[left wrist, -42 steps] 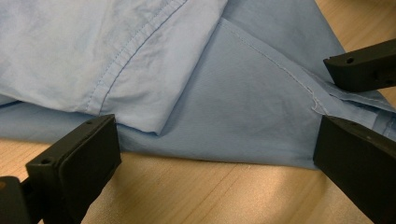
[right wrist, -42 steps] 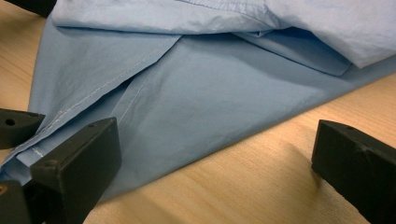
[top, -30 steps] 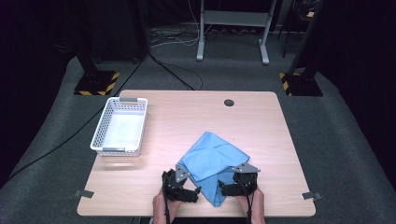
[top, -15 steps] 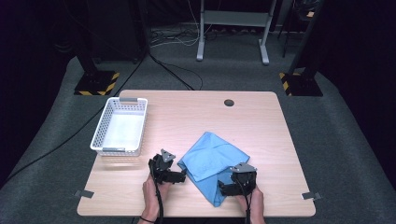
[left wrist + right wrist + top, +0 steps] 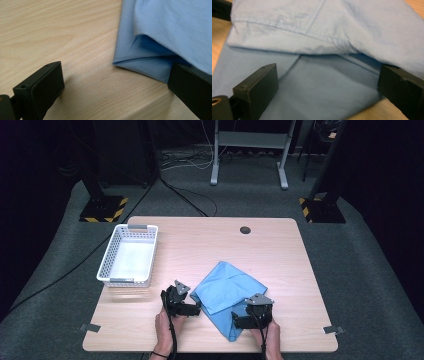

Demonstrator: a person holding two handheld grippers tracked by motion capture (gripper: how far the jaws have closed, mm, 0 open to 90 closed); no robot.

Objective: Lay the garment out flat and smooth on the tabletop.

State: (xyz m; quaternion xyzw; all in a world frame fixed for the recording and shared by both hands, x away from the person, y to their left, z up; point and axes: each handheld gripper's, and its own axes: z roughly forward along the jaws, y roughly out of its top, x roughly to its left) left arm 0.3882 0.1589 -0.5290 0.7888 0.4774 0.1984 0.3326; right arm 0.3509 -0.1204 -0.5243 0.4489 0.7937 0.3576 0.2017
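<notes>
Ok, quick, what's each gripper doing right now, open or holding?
Left gripper: open, at the blue cloth's corner, gripping nothing.
Right gripper: open over the cloth, gripping nothing.

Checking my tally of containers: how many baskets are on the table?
1: the white basket sits at the table's left edge, beyond the left gripper.

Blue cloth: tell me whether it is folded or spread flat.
Folded. The blue cloth lies on the table doubled over itself, and the left gripper view shows an upper layer overhanging a lower one.
</notes>
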